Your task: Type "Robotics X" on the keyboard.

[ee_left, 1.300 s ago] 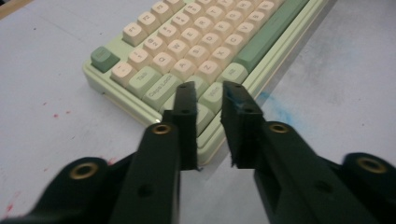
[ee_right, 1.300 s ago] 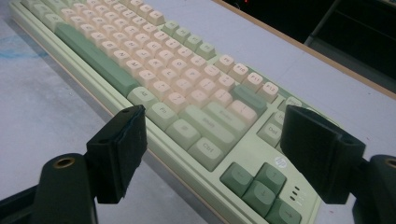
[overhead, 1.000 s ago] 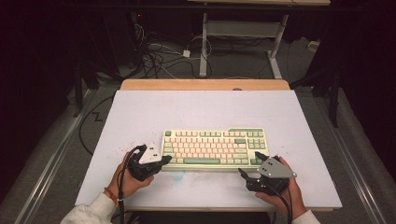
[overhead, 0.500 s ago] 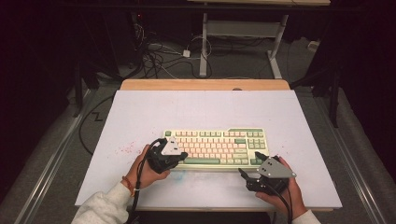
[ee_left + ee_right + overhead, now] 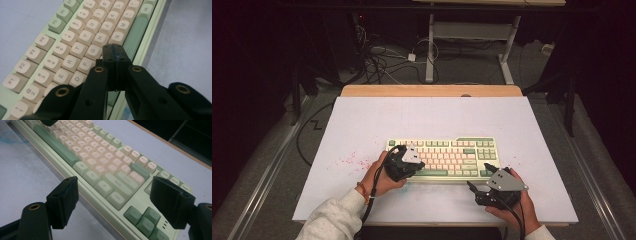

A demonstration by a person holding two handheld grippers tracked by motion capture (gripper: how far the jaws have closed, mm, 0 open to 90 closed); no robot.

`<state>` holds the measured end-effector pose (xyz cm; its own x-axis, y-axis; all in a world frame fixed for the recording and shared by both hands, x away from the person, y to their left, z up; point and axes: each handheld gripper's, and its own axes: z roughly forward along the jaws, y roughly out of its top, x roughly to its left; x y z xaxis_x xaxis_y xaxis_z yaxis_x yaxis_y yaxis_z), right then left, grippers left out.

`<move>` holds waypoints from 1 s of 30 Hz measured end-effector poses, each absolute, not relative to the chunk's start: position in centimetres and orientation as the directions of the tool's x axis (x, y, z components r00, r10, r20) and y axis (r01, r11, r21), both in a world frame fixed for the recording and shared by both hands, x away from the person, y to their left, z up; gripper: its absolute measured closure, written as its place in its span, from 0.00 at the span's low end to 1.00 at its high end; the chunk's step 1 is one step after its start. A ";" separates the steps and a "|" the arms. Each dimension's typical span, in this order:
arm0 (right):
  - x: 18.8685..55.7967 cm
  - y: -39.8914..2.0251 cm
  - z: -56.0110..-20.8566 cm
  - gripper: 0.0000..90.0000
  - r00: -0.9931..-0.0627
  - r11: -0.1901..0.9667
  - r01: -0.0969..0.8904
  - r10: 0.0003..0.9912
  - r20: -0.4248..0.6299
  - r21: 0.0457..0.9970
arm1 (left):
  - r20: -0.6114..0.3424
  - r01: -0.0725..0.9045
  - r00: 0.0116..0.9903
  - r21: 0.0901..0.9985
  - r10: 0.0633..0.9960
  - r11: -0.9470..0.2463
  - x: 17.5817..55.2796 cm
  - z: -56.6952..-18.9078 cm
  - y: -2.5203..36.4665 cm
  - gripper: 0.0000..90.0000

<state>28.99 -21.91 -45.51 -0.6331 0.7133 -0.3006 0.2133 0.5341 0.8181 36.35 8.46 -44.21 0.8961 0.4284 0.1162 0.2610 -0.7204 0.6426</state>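
Now left gripper (image 5: 115, 53) has fingers clenched empty, tip poised over the keyboard (image 5: 447, 157) at frame centre as a key-poker, while right gripper (image 5: 120, 202) waits released.

Left black two-jaw gripper (image 5: 406, 165): grey three-cornered plate on top, brass-ringed screw holes, black cable trailing at 6 o'clock. Right black two-jaw gripper (image 5: 482, 191): same build. White knit sleeves (image 5: 329, 220); orange wristband (image 5: 362, 192) on the left wrist.
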 end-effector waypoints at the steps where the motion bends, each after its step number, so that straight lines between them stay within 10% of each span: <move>1: 29.0 -21.9 -45.5 0.26 -0.634 0.534 0.215 0.713 -0.300 0.818 | 0.114 0.263 0.896 0.641 0.429 -0.721 36.4 -44.2 8.3 0.98; 30: 29.1 -21.8 -45.8 0.27 -0.644 0.557 0.222 0.700 -0.309 0.800 | 0.152 0.243 0.902 0.592 0.403 -0.768 37.6 -45.1 5.8 0.97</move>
